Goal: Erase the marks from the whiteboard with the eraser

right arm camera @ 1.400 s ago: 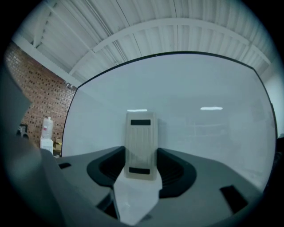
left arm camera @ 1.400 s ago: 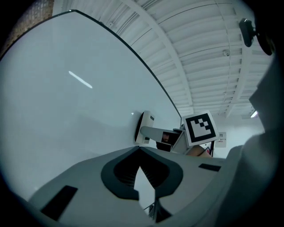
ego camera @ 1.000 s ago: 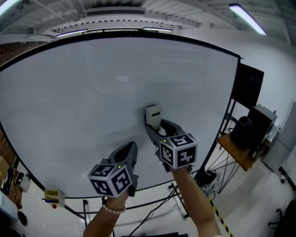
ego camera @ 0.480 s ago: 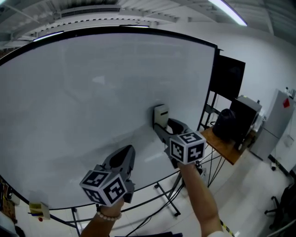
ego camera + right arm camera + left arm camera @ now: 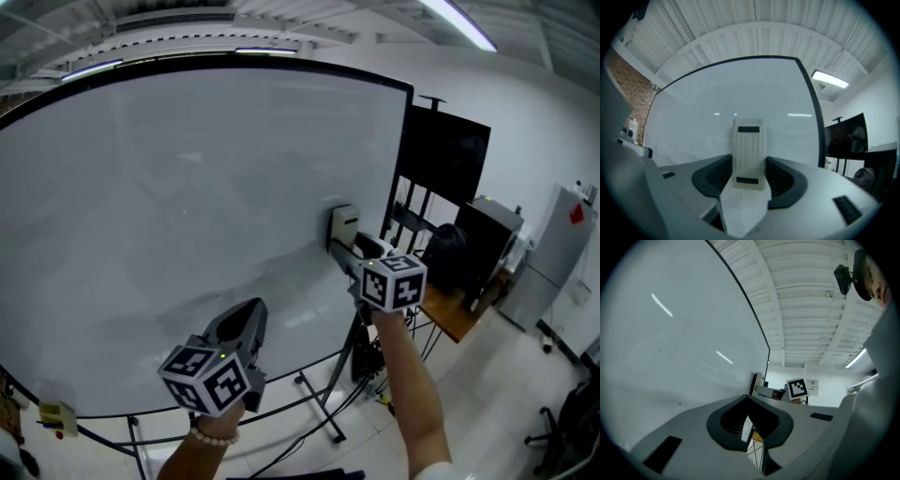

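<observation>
Pressing flat against the whiteboard (image 5: pixel 187 216) near its right edge, the eraser (image 5: pixel 343 225) stands upright at about mid-height. The right claw (image 5: pixel 349 246) is clamped on the lower part of the eraser, one jaw on each long side, as the right gripper view confirms. The left claw (image 5: pixel 246 323) is held low, near the board's bottom edge and well apart from the eraser. Its jaws are drawn together. Contact between the left claw and the board cannot be determined.

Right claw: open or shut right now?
Shut: the right claw has its jaws tight against both sides of the cream ribbed rectangular eraser, no gap visible.
</observation>
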The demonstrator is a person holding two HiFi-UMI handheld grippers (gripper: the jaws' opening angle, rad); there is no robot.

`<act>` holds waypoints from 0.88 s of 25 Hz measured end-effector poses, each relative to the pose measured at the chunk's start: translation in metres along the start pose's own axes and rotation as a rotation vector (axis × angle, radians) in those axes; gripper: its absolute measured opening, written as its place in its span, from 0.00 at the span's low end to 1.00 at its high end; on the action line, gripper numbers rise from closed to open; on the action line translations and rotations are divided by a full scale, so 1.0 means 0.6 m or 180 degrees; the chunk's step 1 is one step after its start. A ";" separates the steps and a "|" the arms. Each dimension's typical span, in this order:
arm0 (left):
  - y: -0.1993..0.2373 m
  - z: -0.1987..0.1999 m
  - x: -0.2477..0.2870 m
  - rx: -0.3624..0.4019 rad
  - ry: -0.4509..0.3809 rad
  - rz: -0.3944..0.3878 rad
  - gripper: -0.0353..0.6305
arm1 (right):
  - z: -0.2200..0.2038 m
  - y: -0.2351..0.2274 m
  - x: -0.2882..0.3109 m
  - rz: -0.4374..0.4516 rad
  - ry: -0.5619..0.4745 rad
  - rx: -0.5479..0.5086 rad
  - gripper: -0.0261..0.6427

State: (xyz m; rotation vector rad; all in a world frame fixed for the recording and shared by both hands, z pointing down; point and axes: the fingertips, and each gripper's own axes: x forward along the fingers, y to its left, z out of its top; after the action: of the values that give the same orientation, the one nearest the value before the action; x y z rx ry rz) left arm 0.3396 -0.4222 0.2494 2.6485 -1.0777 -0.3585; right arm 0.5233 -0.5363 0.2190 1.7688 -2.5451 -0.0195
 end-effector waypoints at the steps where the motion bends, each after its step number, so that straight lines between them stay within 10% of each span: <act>1: -0.006 -0.006 0.008 -0.0012 0.0004 0.0016 0.04 | 0.000 -0.018 -0.002 -0.0011 0.0007 -0.0002 0.42; 22: -0.051 -0.116 0.049 -0.0024 -0.0092 0.0464 0.04 | -0.115 -0.224 -0.026 -0.0019 0.0116 -0.0048 0.42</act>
State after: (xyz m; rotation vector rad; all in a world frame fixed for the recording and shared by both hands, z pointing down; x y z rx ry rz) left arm 0.4021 -0.4115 0.3006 2.5465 -1.2666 -0.3709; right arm 0.6573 -0.5678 0.2826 1.7550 -2.5079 -0.0065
